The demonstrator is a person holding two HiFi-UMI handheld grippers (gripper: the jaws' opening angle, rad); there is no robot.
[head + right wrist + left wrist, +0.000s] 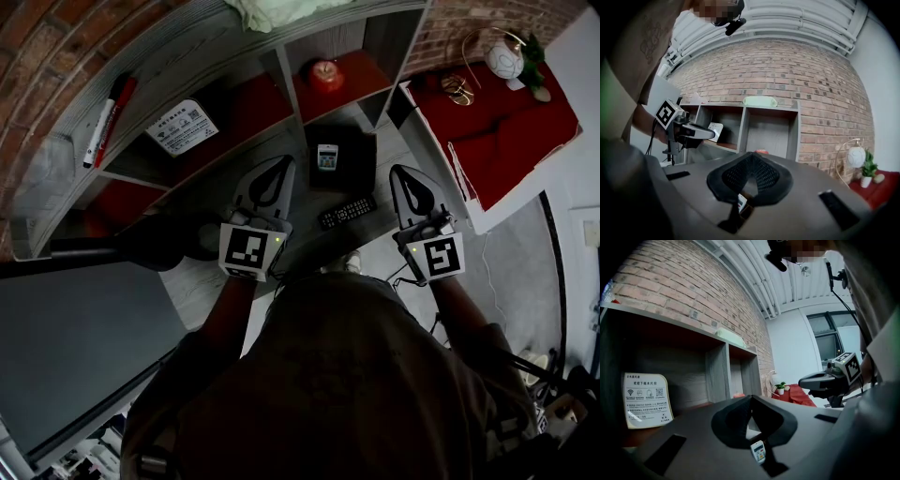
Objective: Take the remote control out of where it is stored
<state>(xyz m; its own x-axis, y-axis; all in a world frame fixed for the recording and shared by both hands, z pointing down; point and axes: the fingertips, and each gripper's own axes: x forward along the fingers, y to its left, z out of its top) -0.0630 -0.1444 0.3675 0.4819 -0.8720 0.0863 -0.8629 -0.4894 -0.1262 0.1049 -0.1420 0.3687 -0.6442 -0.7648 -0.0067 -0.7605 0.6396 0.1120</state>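
Lying flat, black button-covered remote control (347,211); left gripper (283,162), right gripper (399,171) fingers (766,176) clenched empty.

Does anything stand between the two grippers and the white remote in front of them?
Nothing visible does. The white remote stands at the dark box, in the open ahead of the left gripper and the right gripper. The black remote lies nearer the person, seemingly off both paths. Both grippers are shut and must open first.

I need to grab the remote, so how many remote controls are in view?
2. A white remote lies on the black box in front of the shelf; a black remote lies on the grey surface beside that box. More could be hidden inside the shelf.
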